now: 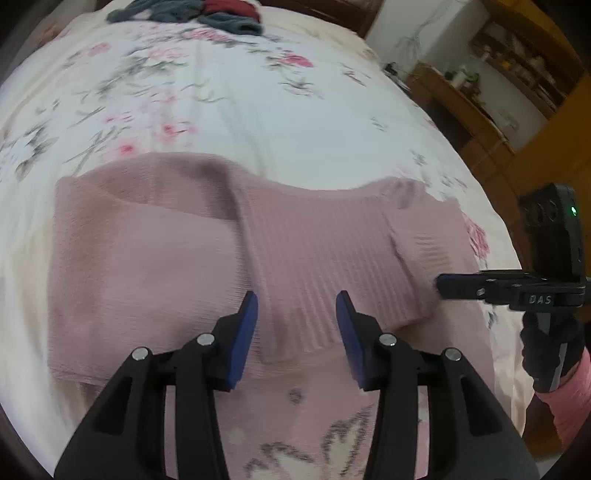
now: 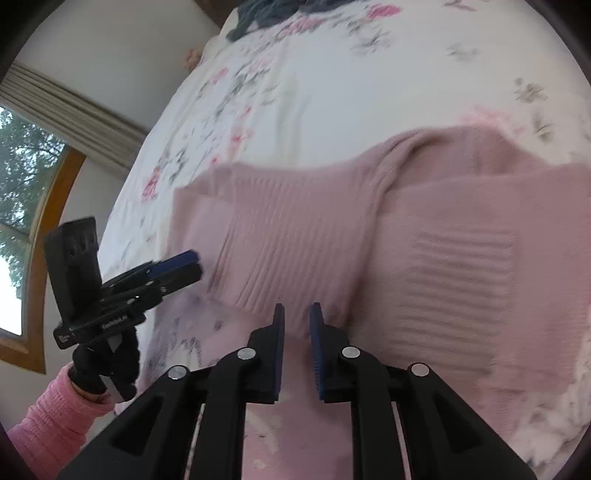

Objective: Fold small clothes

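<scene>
Care is best taken that the pink knit garment (image 1: 229,258), lying partly folded on the floral bedspread (image 1: 221,110), is pinched at its near hem by the spread left gripper (image 1: 297,308) and the narrowly parted, empty right gripper (image 2: 297,321), then lifted evenly.

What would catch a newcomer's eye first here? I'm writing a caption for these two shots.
A pink ribbed sweater, partly folded, lies across the middle of a floral bedsheet. Both grippers are near its near edge: the left gripper is open, and the right gripper has its jaws slightly apart, neither holding cloth. A dark pile of clothes sits at the far end of the bed.
</scene>
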